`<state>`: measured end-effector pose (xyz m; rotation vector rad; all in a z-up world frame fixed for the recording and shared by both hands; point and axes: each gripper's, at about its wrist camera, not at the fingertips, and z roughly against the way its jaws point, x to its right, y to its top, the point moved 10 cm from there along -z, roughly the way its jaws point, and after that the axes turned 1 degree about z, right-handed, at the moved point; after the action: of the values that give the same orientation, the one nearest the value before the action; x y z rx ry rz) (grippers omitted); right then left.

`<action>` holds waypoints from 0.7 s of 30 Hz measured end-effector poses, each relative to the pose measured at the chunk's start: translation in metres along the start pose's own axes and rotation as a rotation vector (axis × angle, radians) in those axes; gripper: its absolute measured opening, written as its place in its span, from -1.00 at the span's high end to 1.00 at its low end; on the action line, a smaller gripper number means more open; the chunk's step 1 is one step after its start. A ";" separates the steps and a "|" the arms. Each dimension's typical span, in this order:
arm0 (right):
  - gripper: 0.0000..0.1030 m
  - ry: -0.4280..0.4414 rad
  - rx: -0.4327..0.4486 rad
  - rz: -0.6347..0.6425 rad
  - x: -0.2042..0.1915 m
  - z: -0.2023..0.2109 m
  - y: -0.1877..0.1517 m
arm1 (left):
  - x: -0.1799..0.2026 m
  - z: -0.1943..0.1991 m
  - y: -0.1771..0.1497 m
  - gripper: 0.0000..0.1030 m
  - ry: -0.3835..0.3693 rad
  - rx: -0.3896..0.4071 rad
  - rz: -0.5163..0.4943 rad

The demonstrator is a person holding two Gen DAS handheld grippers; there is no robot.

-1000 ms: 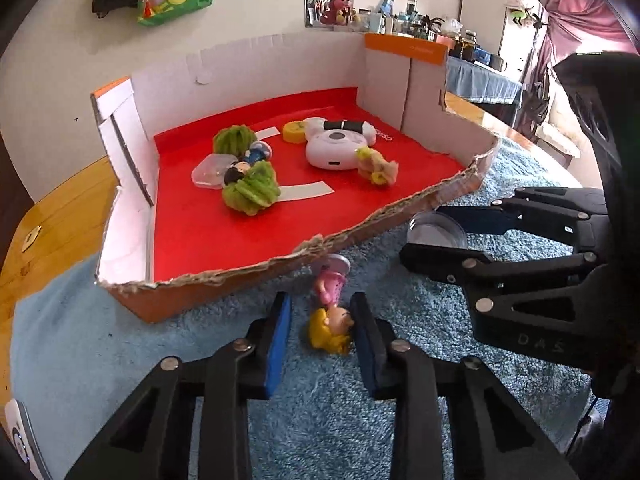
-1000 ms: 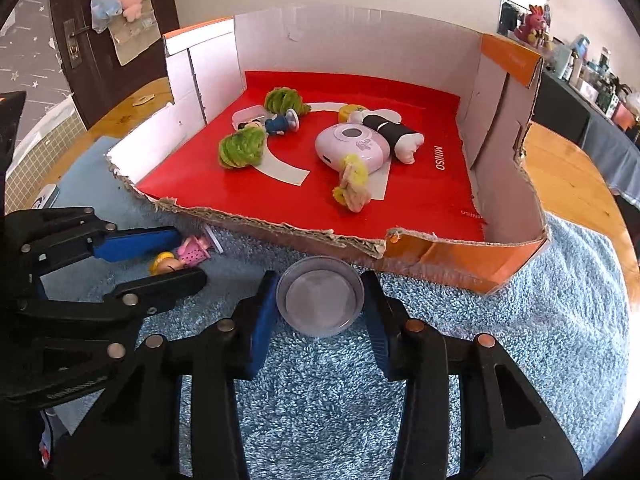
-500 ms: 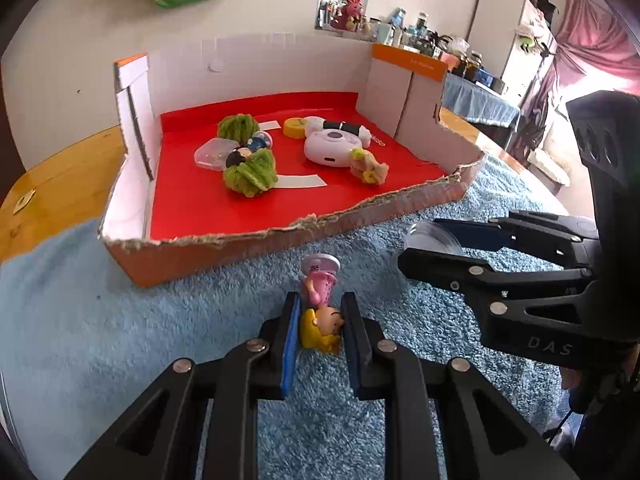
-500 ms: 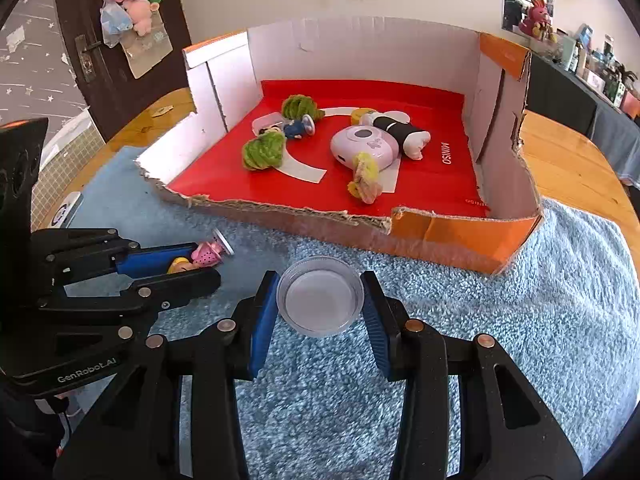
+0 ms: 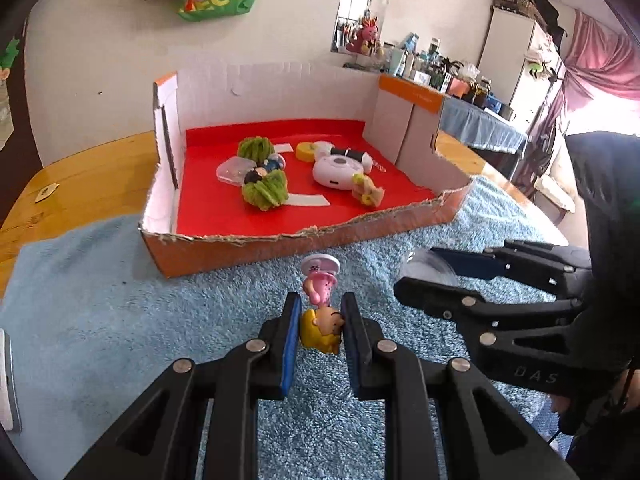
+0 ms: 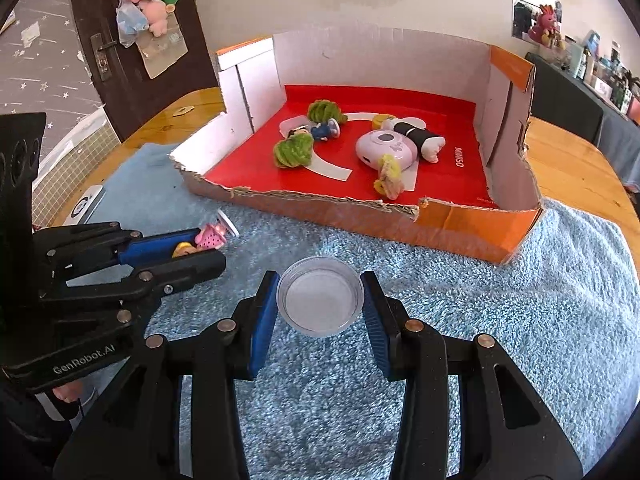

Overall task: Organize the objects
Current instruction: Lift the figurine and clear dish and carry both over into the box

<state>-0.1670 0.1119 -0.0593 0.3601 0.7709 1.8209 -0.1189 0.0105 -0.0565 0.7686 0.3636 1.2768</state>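
- Over the blue towel (image 6: 500, 320), nearest the cameras, the left gripper (image 5: 320, 328) clamps a yellow-haired doll figure (image 5: 322, 312) by the head.
- Just right of it, the right gripper (image 6: 320, 304) pinches a clear round lid (image 6: 320, 302).
- Farther back, the red-floored cardboard box (image 6: 460, 224) holds a pink handheld device (image 6: 382, 148) and green pom-poms (image 6: 294, 152).

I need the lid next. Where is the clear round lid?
In the right wrist view the clear round lid sits between the right gripper pads, over the blue towel, just before the cardboard box.

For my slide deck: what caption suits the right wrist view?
Right gripper holds clear lid before cardboard box.
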 end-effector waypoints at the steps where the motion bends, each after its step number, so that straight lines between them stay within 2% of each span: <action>1: 0.24 0.002 0.001 0.000 -0.001 0.001 0.000 | 0.000 0.003 0.001 0.59 0.000 0.007 0.002; 12: 0.24 0.024 0.038 0.008 -0.010 0.019 0.006 | 0.002 0.024 0.011 0.59 -0.003 0.057 0.007; 21: 0.24 0.036 0.074 0.027 -0.015 0.031 0.025 | -0.005 0.033 0.027 0.59 0.016 0.086 0.014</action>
<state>-0.1609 0.1029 -0.0179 0.3892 0.8639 1.8318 -0.1186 -0.0015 -0.0158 0.8353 0.4292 1.2878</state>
